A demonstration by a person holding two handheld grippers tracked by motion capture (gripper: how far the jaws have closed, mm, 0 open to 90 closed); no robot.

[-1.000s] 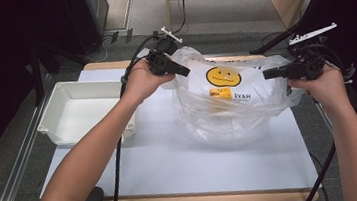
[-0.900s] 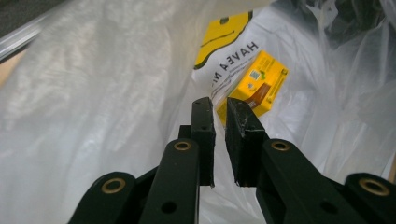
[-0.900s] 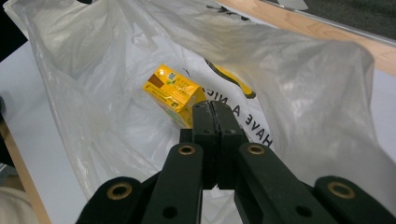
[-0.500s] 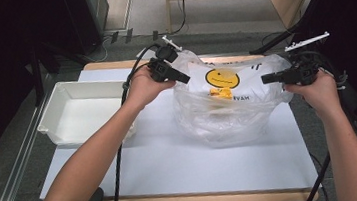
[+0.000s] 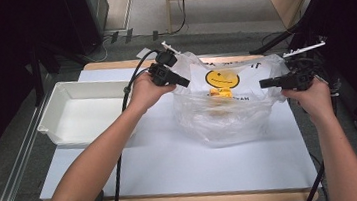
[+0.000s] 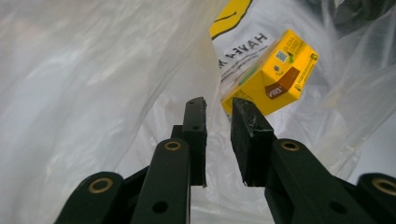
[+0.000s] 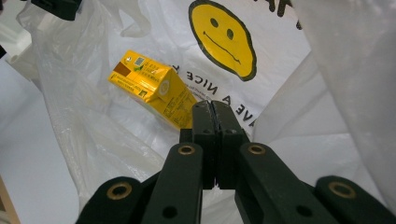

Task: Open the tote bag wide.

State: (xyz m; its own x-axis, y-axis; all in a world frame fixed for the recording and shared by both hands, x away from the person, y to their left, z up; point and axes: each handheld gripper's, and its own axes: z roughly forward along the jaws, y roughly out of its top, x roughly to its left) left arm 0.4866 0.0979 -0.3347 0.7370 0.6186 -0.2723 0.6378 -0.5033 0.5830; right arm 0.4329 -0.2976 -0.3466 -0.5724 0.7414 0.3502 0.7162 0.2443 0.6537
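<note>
Now left tongs (image 6: 218, 106) parted, bag (image 5: 228, 110) unmoved.

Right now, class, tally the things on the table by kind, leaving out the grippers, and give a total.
Plastic bag: 1
Yellow carton inside the bag: 1
White tray: 1
Total: 3
</note>
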